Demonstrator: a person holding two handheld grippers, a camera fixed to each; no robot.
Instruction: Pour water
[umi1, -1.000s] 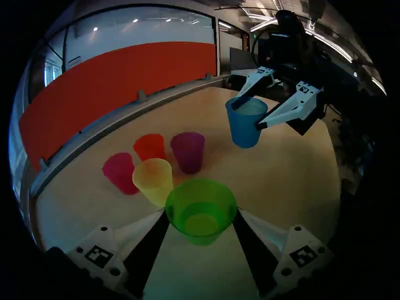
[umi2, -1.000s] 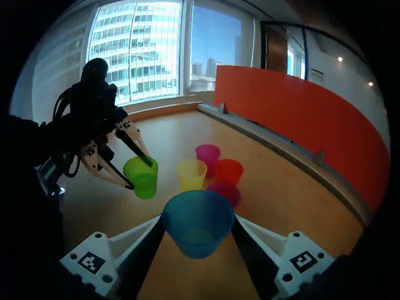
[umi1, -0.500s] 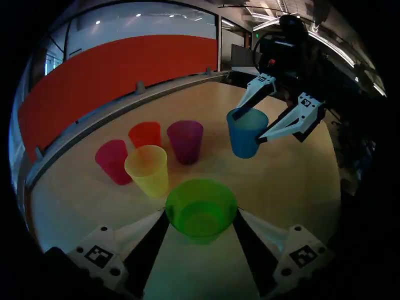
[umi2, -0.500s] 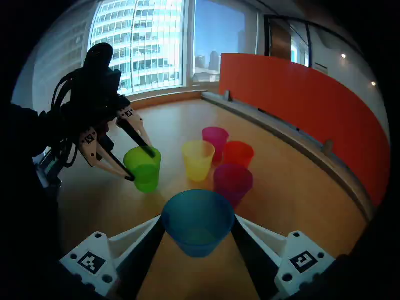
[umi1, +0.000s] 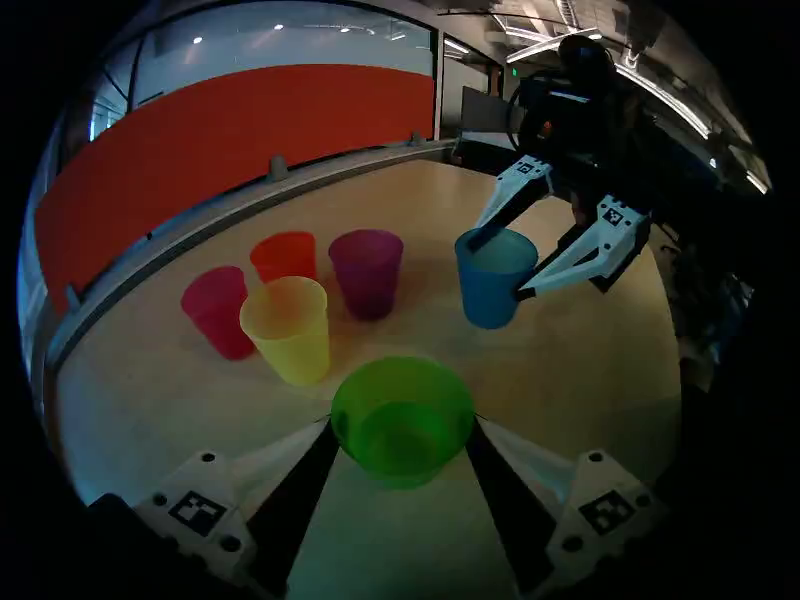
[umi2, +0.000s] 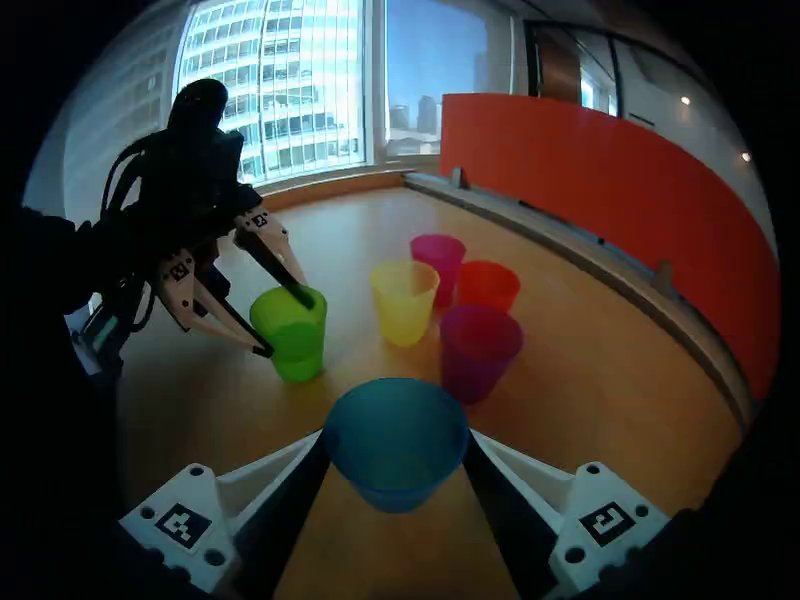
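Pouring looks unstarted: my left gripper (umi1: 402, 422) grips the translucent green plastic cup (umi1: 402, 445), my right gripper (umi2: 396, 438) the translucent blue plastic cup (umi2: 396, 460), both upright.

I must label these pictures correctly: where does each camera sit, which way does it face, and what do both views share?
Left gripper view: rides on the left tongs, looking past their green cup across the wooden table, orange wall at left; own fingers below, right tongs holding the blue cup opposite.
Right gripper view: rides on the right tongs, looking past the blue cup toward the windows; own fingers below, left tongs opposite.
Shared: both tongs, both held cups, yellow cup, pink cup, orange cup, purple cup.
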